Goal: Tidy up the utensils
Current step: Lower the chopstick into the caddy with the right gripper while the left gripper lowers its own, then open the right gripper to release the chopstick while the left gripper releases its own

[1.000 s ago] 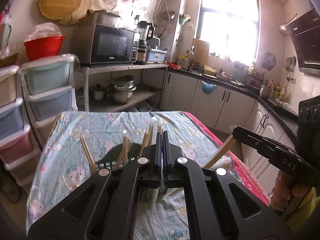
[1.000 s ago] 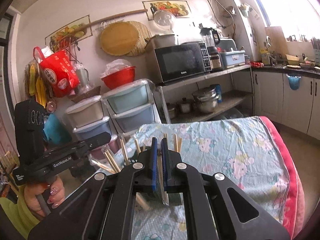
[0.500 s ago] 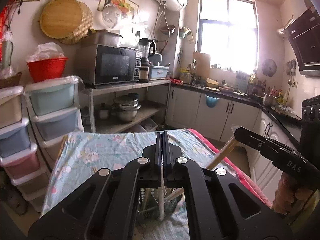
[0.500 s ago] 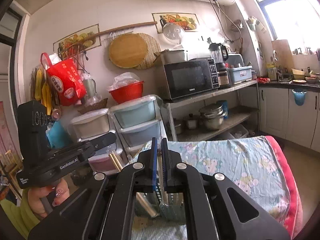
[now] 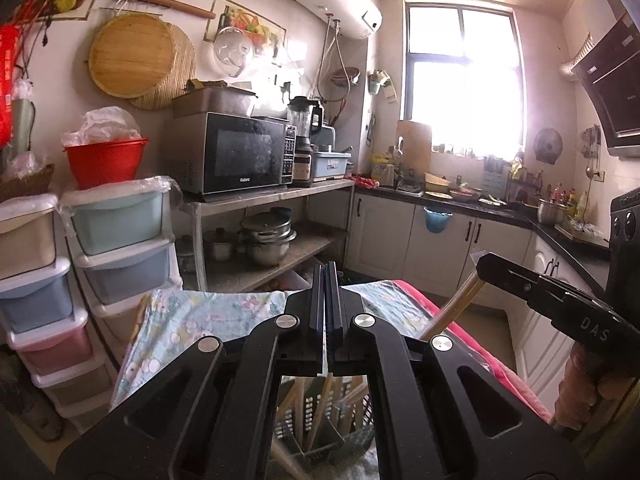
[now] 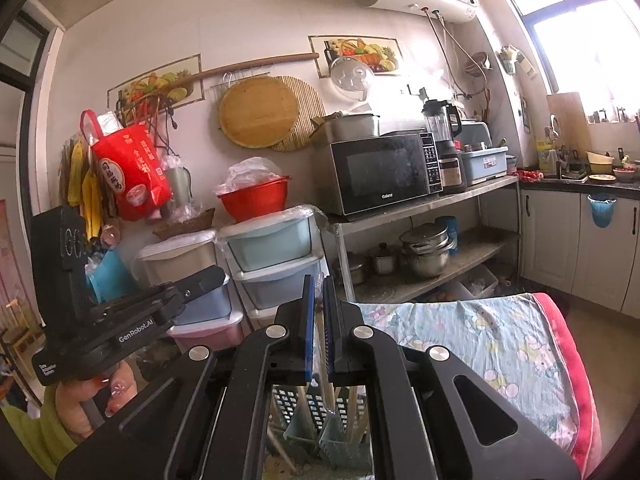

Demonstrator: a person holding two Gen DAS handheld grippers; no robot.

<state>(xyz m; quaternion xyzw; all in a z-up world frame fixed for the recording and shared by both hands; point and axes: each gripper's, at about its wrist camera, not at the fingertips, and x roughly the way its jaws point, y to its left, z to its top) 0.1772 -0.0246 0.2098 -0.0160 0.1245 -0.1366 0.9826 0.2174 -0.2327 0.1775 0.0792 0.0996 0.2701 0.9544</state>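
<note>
Left tool (image 5: 328,280) is pressed together on nothing we see; right tool (image 6: 316,292) clamps a chopstick (image 5: 452,312). Chopstick basket (image 6: 320,420) sits on the tabletop (image 6: 460,332) below both. We judge the thin stick may pivot, missing the basket.

Holder (image 5: 320,432) with chopsticks (image 5: 308,412) mostly hidden behind left gripper (image 5: 329,312) frame. Table (image 6: 460,328): near edge hidden by right gripper (image 6: 318,320). Whether a chopstick sits between its jaws: unclear.
</note>
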